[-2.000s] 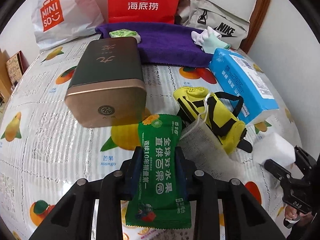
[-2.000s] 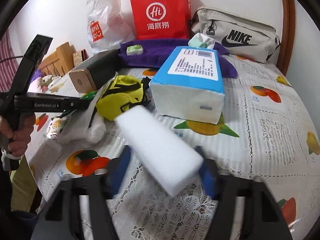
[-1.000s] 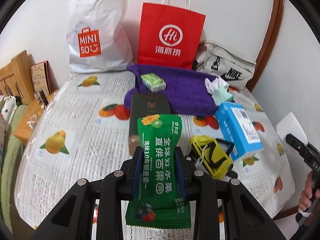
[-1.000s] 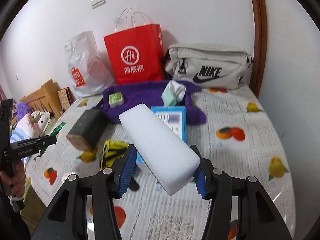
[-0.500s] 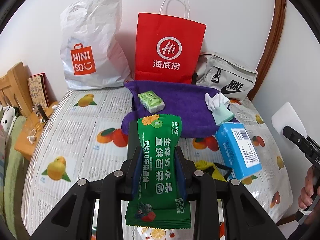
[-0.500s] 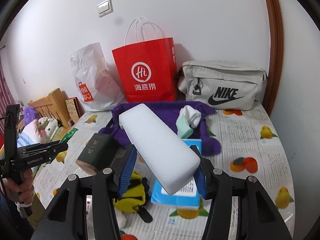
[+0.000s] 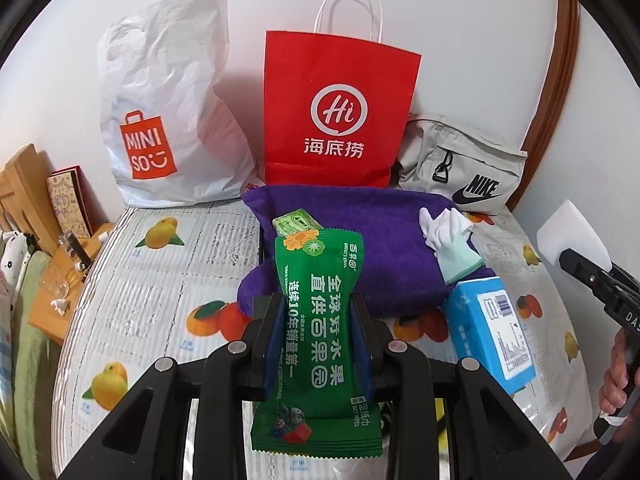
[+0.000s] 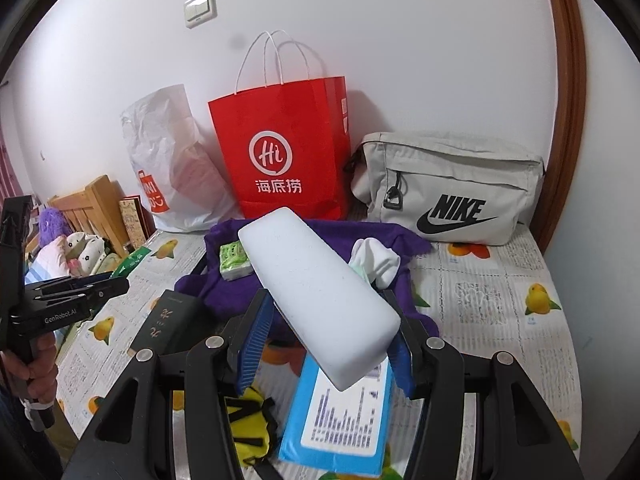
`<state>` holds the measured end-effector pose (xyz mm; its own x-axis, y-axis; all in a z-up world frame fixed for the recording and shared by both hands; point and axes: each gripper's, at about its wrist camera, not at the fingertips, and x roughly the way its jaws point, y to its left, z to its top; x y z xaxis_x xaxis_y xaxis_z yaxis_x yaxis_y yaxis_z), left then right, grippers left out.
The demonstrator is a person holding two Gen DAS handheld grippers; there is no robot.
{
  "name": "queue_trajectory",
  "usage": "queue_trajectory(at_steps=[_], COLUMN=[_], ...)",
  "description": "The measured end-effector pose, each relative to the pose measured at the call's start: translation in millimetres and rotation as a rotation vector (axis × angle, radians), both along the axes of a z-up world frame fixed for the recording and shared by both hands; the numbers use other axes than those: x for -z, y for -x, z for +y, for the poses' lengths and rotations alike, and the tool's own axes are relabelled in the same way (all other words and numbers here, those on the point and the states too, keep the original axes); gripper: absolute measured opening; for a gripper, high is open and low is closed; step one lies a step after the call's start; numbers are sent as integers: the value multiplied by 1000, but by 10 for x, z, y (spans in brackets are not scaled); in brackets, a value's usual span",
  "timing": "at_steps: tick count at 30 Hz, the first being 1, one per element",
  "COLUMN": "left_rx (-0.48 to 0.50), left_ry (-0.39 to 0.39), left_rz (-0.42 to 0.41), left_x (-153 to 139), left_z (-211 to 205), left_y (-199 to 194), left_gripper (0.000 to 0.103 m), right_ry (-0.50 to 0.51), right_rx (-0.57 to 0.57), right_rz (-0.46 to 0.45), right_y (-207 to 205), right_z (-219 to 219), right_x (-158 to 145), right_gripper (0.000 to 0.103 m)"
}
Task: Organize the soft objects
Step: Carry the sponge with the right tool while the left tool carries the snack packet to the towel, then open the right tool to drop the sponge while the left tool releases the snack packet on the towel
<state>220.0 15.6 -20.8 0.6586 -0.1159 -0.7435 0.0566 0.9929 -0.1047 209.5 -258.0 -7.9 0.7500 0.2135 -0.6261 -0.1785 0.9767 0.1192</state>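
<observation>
Purple towel (image 7: 372, 240) is where I judge both loads should go: it lies spread at the far edge of the counter (image 7: 160, 280), just in front of the red paper bag (image 7: 336, 112), with a small green tissue pack (image 7: 298, 222) and a pair of white-and-mint gloves (image 7: 450, 240) already on it. My left tongs (image 7: 318, 340) are pinching a green wet-wipes pack (image 7: 320, 320) across its width, its long axis running straight ahead toward the towel. My right tongs (image 8: 326, 332) are clamped on a white foam block (image 8: 316, 296), which sits skewed across the jaws, far end angled toward the left.

From both wrist views the towel lies directly ahead and below. In the left view the wipes pack's far end already overlaps the towel's near hem, so I judge the left hand nearer. The right hand must carry forward past the blue tissue box (image 8: 340, 412), which lies under the block. The bare middle of the towel, between tissue pack and gloves, looks like the free spot. The dark tin box (image 8: 168, 332) near the towel's left corner stays out of it.
</observation>
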Motion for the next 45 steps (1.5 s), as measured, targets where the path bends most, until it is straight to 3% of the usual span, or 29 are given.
queue_trajectory(at_steps=[23,45], left_rx=[24,16], left_ry=[20,28], left_rz=[119,177], left_x=[526,796], left_z=[-19,-5], left_y=[-1032,-1408], left_gripper=[29,30], right_ry=[25,109], right_rx=[-68,-147], right_rz=[161,320], right_y=[-1140,-1718], right_z=[267,491], right_x=[670,1211], right_gripper=[54,54])
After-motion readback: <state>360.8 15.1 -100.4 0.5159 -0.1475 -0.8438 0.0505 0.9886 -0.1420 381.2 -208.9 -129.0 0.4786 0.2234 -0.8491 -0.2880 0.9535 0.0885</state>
